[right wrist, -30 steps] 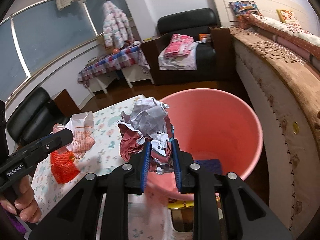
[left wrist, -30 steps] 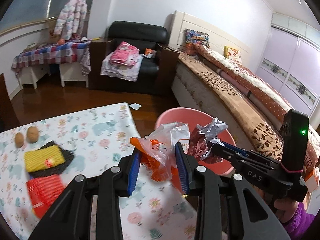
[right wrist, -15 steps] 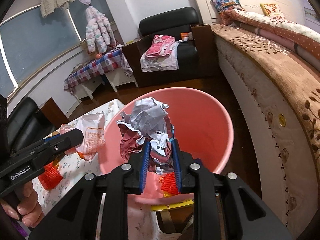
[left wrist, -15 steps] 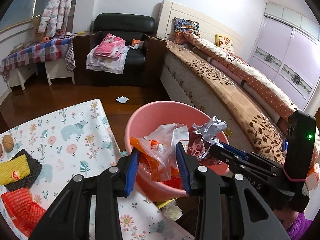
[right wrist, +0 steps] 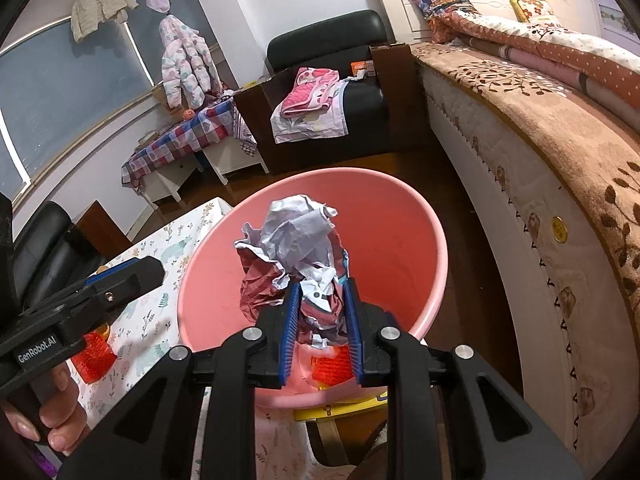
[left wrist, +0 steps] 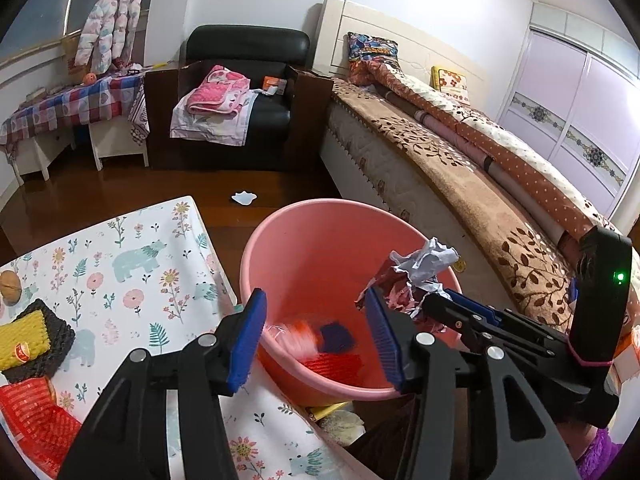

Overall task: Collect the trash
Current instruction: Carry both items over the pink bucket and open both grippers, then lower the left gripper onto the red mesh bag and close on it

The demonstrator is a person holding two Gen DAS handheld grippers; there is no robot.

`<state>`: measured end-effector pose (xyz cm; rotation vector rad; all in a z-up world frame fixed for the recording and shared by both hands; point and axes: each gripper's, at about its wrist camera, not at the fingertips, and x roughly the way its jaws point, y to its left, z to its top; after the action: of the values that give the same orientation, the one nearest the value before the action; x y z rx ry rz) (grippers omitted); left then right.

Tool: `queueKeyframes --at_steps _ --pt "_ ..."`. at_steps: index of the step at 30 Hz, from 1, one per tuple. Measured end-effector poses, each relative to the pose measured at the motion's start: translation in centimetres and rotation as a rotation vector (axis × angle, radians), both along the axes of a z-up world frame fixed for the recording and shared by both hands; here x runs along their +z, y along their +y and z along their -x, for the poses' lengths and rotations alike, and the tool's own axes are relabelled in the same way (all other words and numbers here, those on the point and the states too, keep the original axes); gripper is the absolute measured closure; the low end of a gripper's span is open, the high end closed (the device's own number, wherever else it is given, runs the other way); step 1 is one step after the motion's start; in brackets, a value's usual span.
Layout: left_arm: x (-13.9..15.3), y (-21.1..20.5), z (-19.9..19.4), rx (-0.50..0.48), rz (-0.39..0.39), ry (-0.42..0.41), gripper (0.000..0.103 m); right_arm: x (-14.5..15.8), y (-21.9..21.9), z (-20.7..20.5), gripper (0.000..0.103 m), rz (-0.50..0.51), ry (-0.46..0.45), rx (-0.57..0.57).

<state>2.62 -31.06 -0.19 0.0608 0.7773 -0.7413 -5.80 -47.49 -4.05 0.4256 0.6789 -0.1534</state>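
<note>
A pink basin (left wrist: 328, 216) stands on the floor beside the table, also in the right wrist view (right wrist: 400, 208). My left gripper (left wrist: 314, 338) is open and empty over its near rim. A clear and orange plastic bag (left wrist: 294, 334), blurred, lies in the basin with red net (left wrist: 334, 364) and a dark blue scrap (left wrist: 336, 338). My right gripper (right wrist: 320, 312) is shut on a crumpled white and dark red paper wad (right wrist: 294, 240) above the basin; the wad also shows in the left wrist view (left wrist: 416, 270).
The table with a floral cloth (left wrist: 120, 264) holds a yellow sponge on a black mat (left wrist: 24, 344), a red net bag (left wrist: 36, 416) and a walnut (left wrist: 10, 286). A bed (left wrist: 460, 168) runs along the right. A black armchair (left wrist: 240, 96) stands behind. A white scrap (left wrist: 245, 198) lies on the floor.
My left gripper moved right over the basin, then opened, and the plastic bag dropped into the basin. My right gripper still holds the paper wad over the basin.
</note>
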Motion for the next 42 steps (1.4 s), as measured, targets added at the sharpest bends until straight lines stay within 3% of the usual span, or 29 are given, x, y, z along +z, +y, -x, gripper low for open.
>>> queueKeyframes --at_steps 8,13,24,42 --pt "1.0 2.1 0.1 0.030 0.012 -0.021 0.052 -0.1 -0.8 0.2 0.078 -0.009 -0.008 -0.034" --pt "1.6 3.4 0.5 0.044 0.021 -0.023 0.052 -0.2 -1.3 0.3 0.069 -0.056 -0.010 -0.050" --pt "3.0 6.0 1.7 0.074 0.045 -0.035 0.052 1.2 -1.5 1.0 0.066 -0.030 -0.044 -0.063" --pt "3.7 16.5 3.9 0.267 0.011 -0.071 0.052 4.4 2.4 2.2 0.066 0.048 -0.088 -0.011"
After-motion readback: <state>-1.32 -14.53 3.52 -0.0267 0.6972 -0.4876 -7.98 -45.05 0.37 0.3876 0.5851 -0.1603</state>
